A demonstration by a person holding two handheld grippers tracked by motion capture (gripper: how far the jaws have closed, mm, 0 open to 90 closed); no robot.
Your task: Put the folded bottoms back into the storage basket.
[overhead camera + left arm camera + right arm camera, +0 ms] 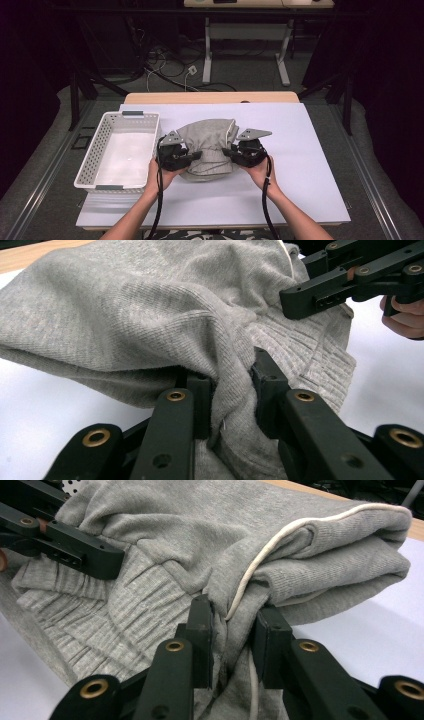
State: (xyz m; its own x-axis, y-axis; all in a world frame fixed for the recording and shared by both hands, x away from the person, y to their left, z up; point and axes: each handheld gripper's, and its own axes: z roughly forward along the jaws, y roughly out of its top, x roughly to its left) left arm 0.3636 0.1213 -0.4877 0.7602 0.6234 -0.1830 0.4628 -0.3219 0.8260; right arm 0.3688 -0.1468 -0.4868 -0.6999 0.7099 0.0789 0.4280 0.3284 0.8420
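High view: grey sweatshirt (209,145), bunched, on white surface (310,165) beside white perforated basket (95,155); left tongs (192,157) and right tongs (227,152) at its near edge.
Left gripper view: tongs pinching a fabric fold.
Right gripper view: tongs clamped on fabric at white drawcord (280,537).

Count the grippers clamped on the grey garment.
2. The left gripper pinches a fold at the garment's left side, next to the basket; the right gripper pinches the right side, by the white cord. Both are shut on cloth.
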